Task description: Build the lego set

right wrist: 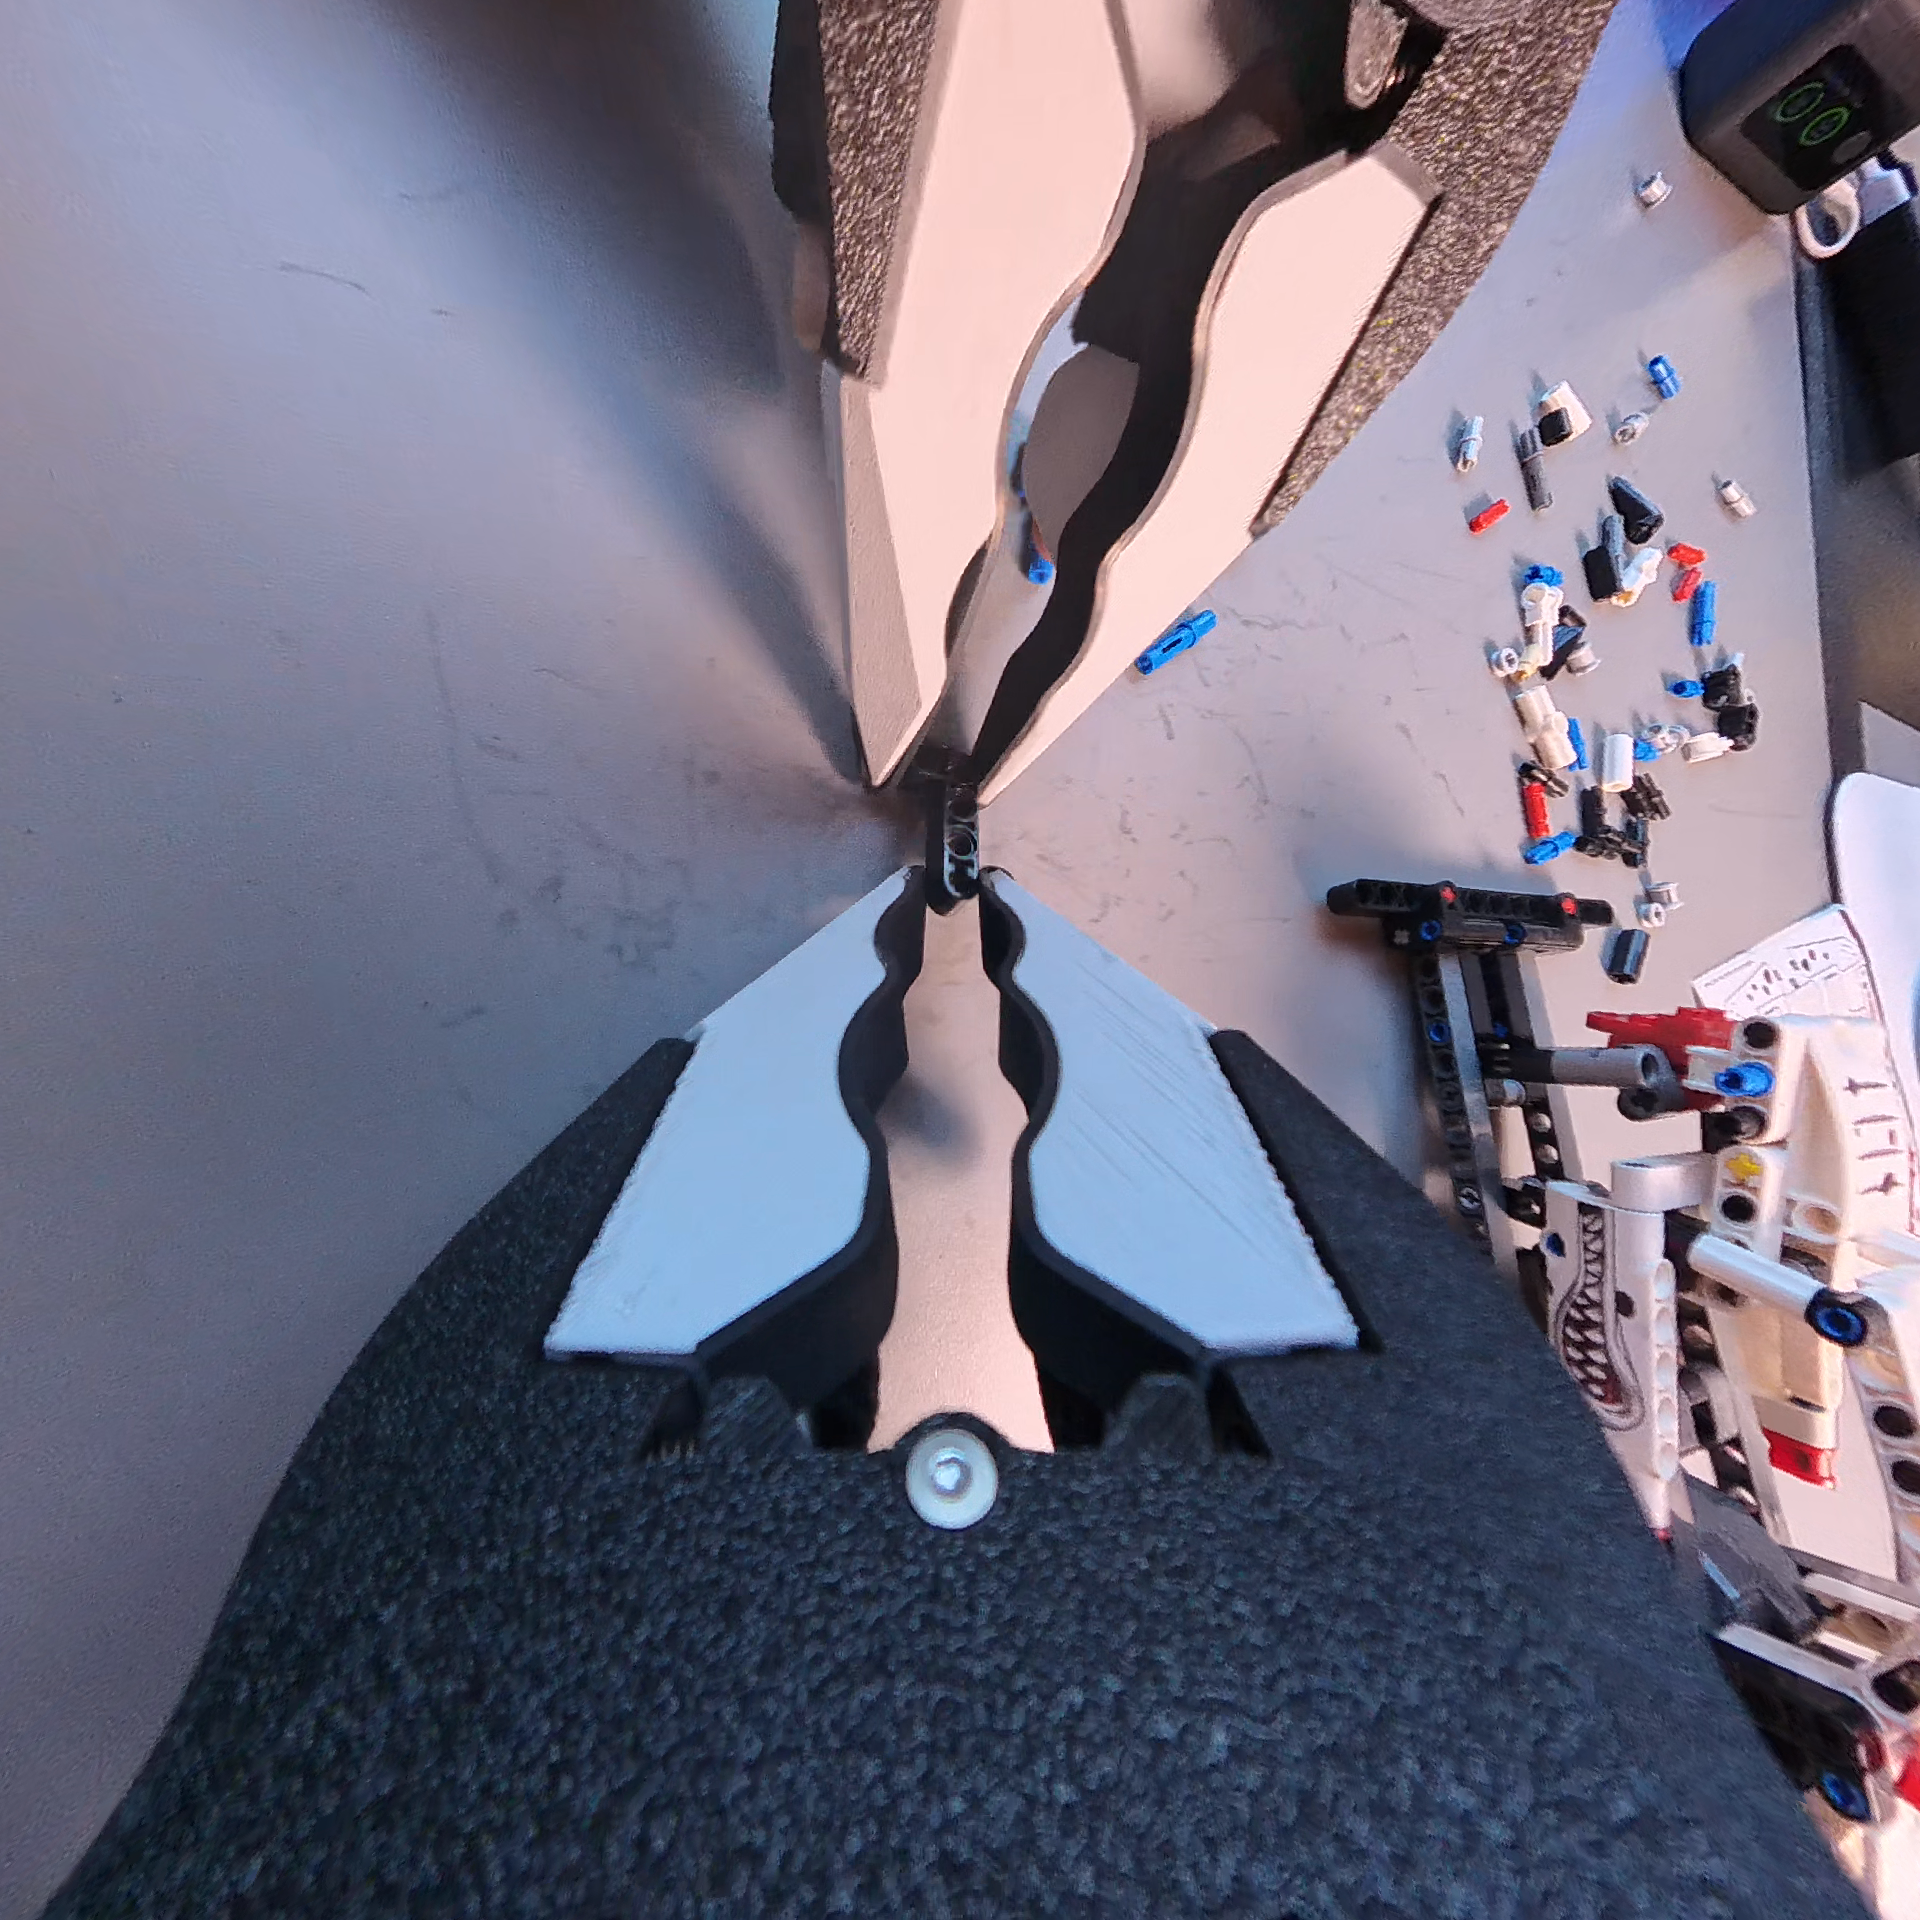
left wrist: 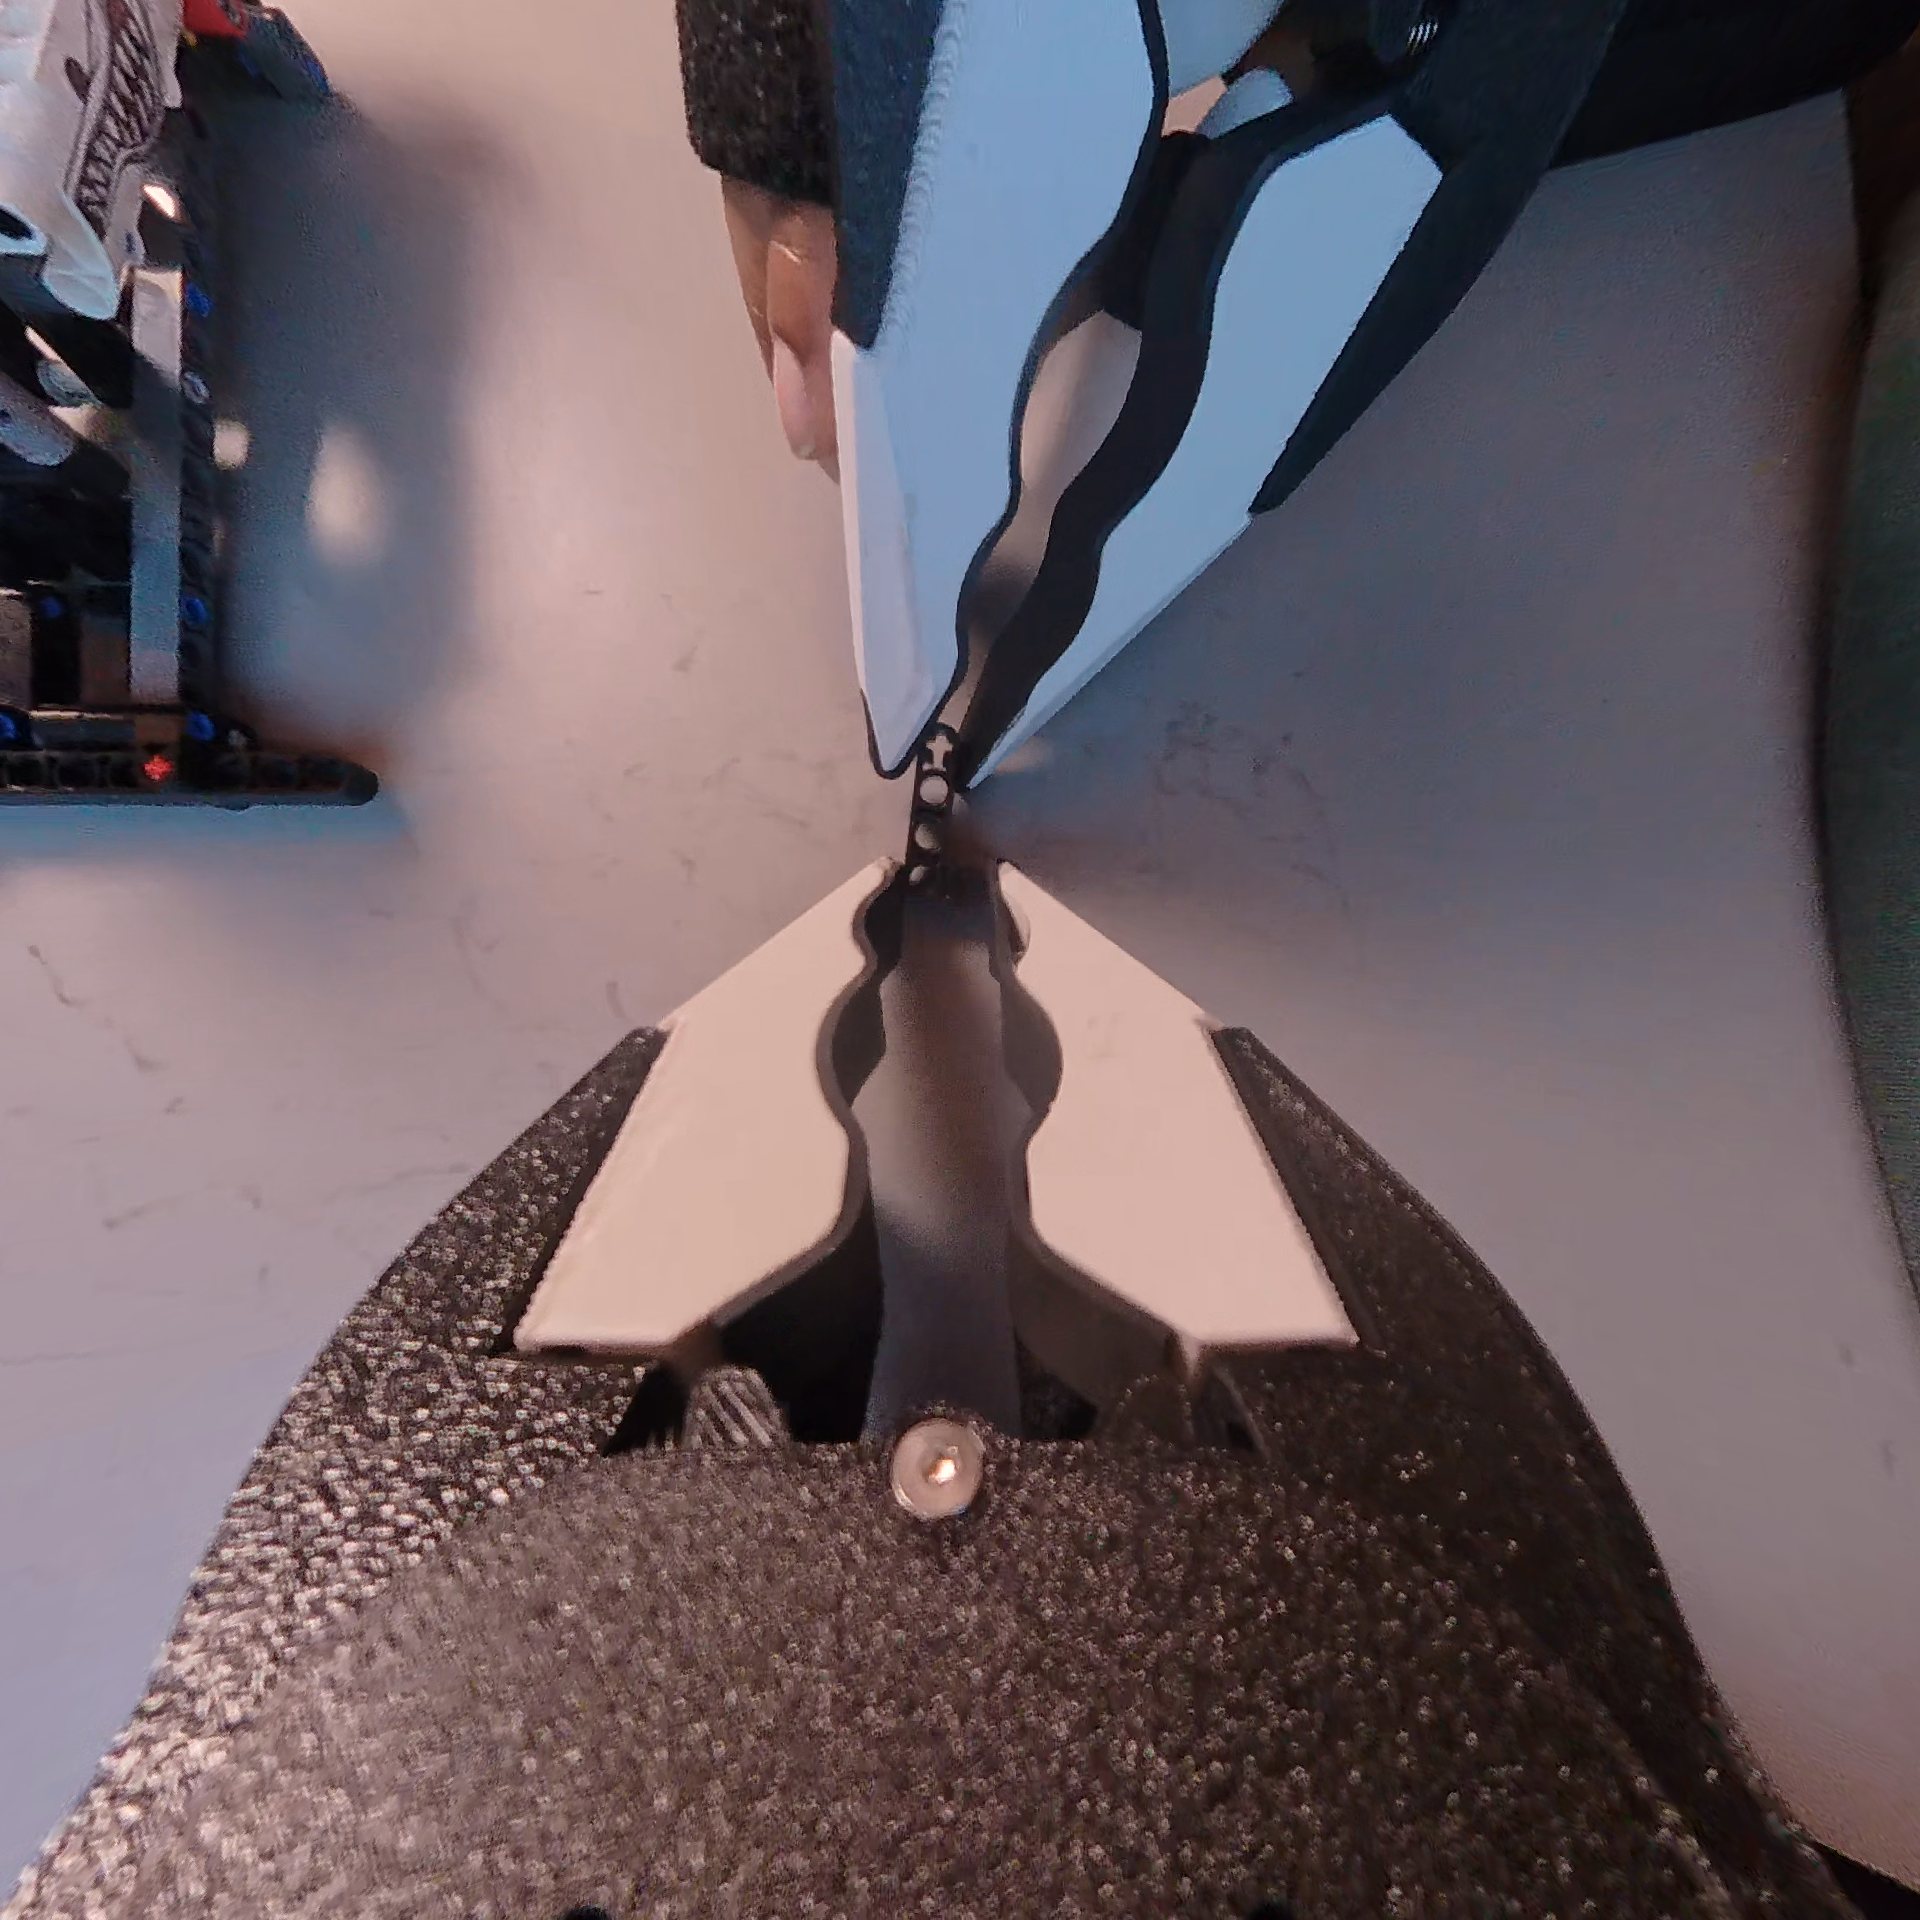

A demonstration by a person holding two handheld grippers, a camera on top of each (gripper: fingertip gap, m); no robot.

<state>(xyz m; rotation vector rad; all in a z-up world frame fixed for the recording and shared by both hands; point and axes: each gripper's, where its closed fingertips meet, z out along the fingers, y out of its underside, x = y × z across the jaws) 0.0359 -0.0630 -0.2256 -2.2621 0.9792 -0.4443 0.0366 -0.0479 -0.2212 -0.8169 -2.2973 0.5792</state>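
A small black Lego beam with holes [left wrist: 928, 821] hangs in the air between the two grippers, above the pale table. My left gripper [left wrist: 943, 878] is shut on its near end. My right gripper [left wrist: 928, 756] comes in from the top of the left wrist view and is shut on its far end. In the right wrist view the same beam [right wrist: 958, 836] sits between my right gripper [right wrist: 954, 883] and the left gripper [right wrist: 940, 771], tip to tip. A thumb [left wrist: 800, 353] shows beside the right gripper.
The partly built white and black Lego model [right wrist: 1714, 1226] lies at the right, also at the left edge of the left wrist view [left wrist: 114, 436]. Several loose small pieces [right wrist: 1610, 665] and a blue pin [right wrist: 1174, 644] lie beyond it. A black device [right wrist: 1808, 114] sits at the far right corner. Both grippers' tips are close together, under 4 cm apart.
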